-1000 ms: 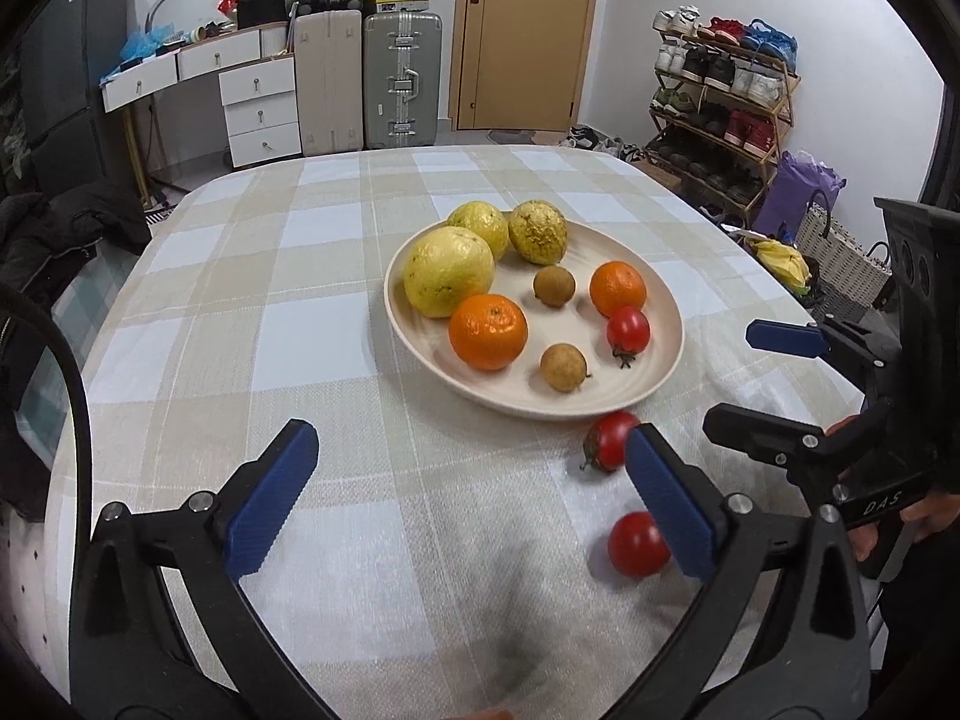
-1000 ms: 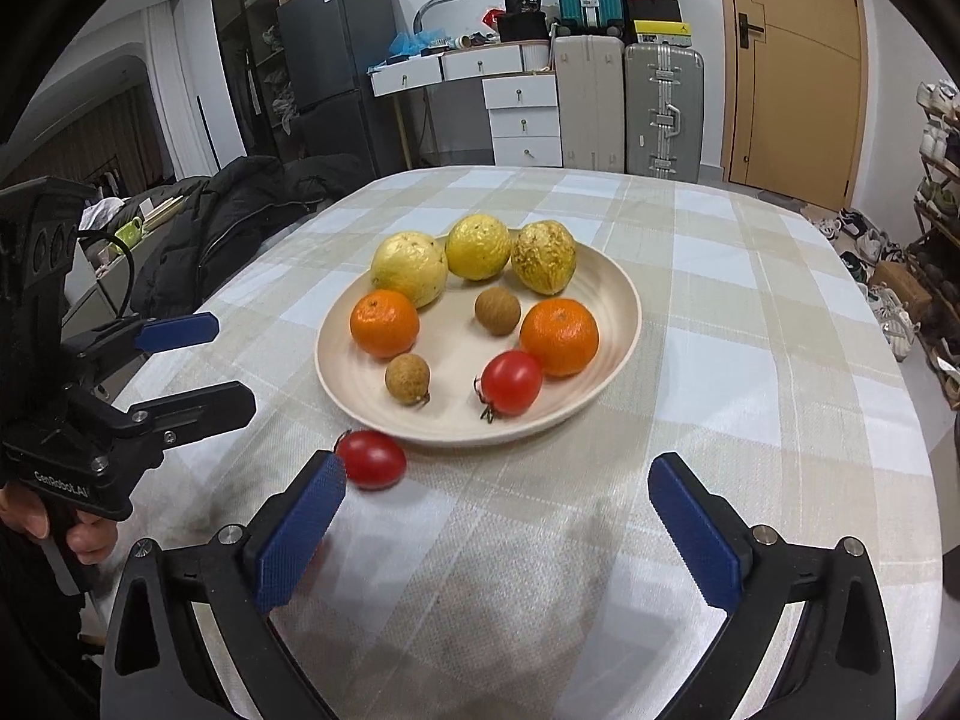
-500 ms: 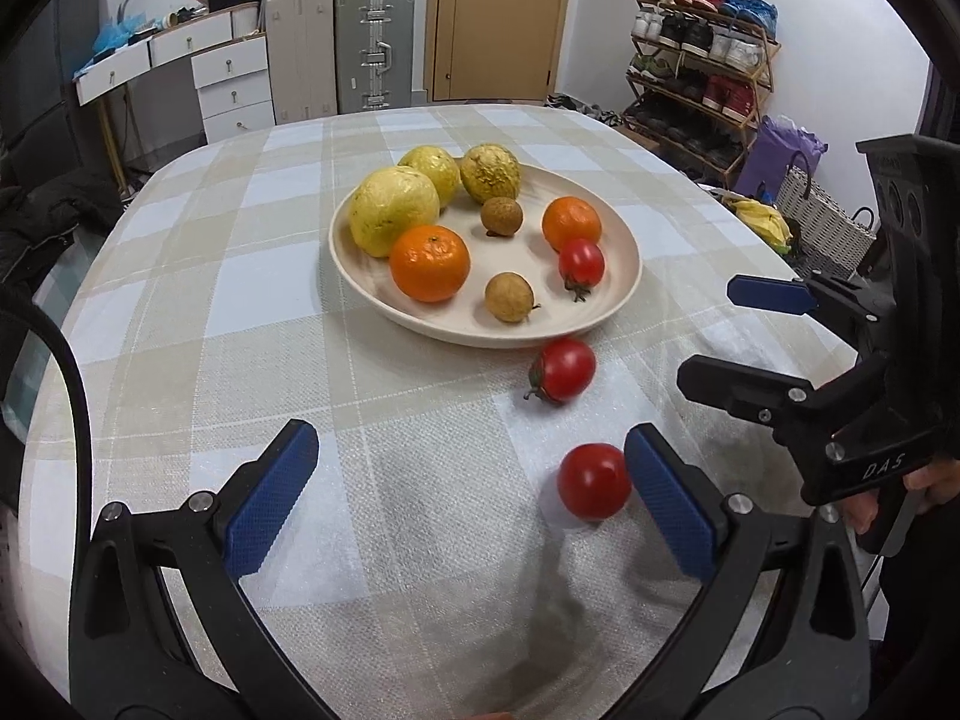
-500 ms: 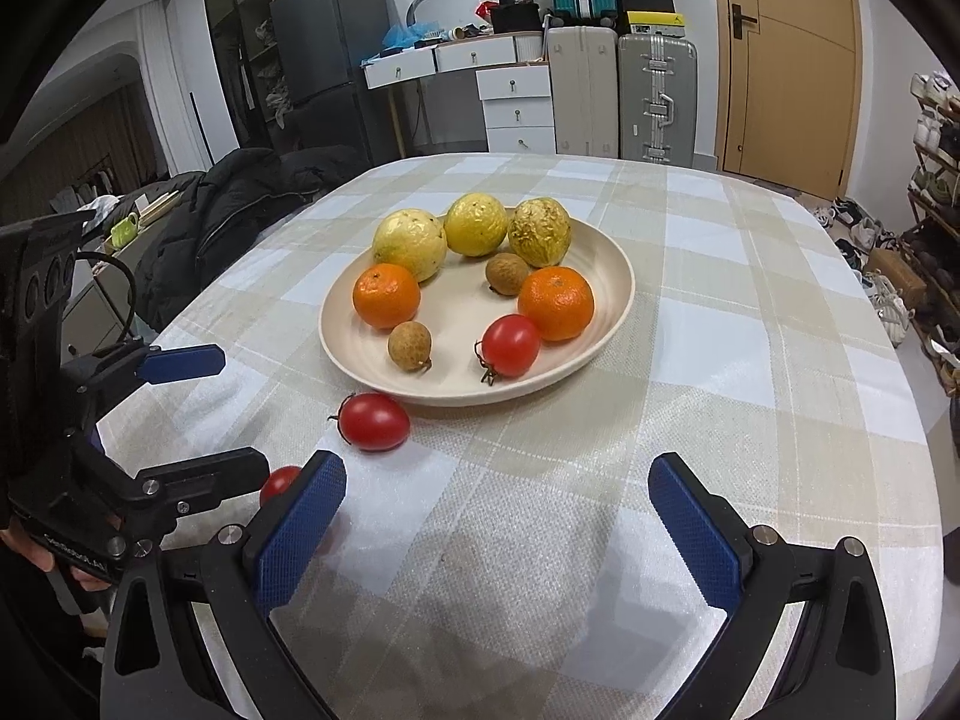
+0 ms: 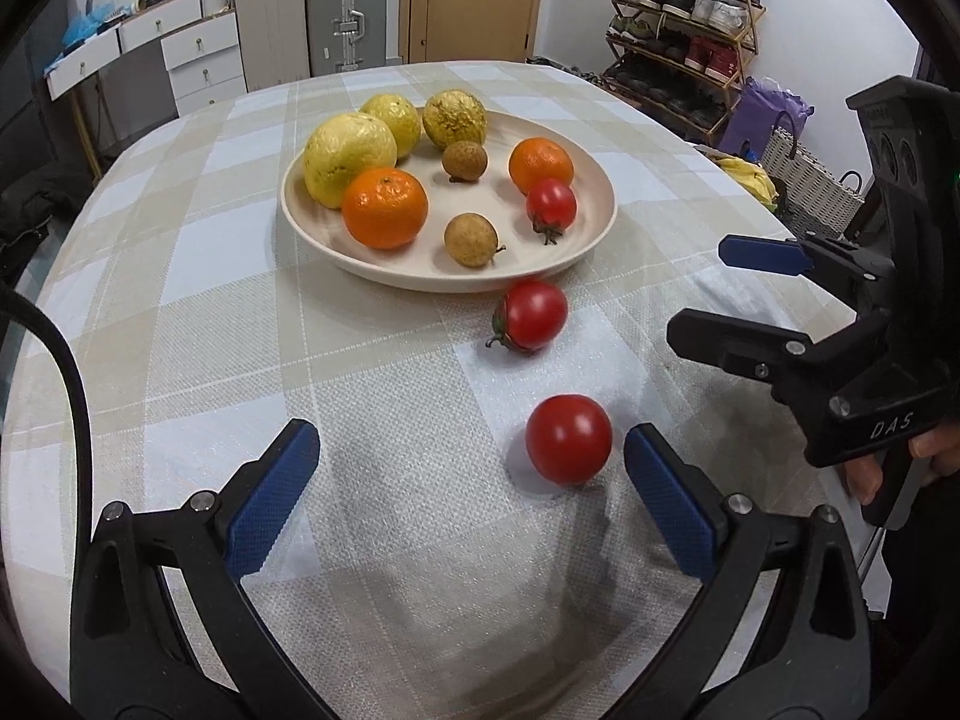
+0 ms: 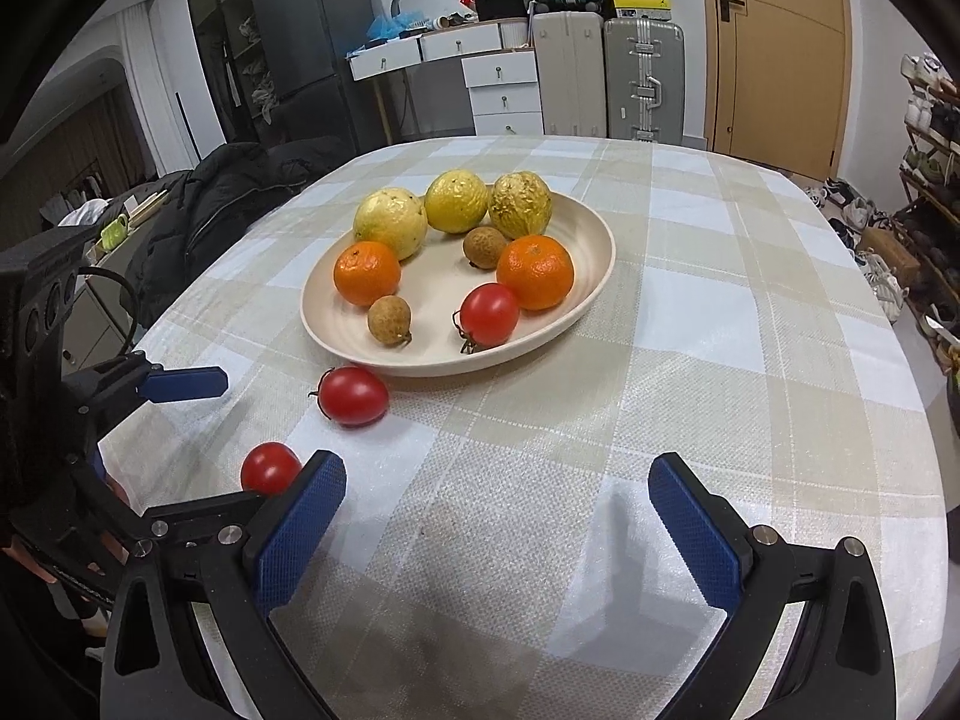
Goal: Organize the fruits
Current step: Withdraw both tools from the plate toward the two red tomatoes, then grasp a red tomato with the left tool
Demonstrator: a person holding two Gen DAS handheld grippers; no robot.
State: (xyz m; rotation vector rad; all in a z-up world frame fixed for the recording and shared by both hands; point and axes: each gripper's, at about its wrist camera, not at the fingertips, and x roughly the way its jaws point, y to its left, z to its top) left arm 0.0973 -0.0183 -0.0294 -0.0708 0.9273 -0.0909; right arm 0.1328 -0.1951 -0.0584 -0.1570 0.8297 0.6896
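A beige plate (image 5: 591, 234) (image 6: 594, 294) on the checked tablecloth holds three yellow fruits, two oranges, two small brown fruits and a tomato (image 5: 551, 204). Two red tomatoes lie loose on the cloth: one (image 5: 533, 315) (image 6: 353, 396) just off the plate's near rim, one (image 5: 569, 438) (image 6: 270, 468) closer in. My left gripper (image 5: 471, 492) is open, with the nearer tomato just inside its right finger (image 5: 666, 504). My right gripper (image 6: 495, 516) is open and empty over bare cloth; it also shows at the right of the left wrist view (image 5: 720, 288).
The table edge curves away close on the right in the left wrist view, with a shoe rack (image 5: 678, 60) and bags beyond. A dark jacket (image 6: 228, 204) lies off the table's left side. Suitcases (image 6: 606, 72) and drawers stand at the back wall.
My left gripper has moved forward and lower toward the nearer loose tomato, which now sits between its fingers. My right gripper has drawn back a little; the fruits have not moved.
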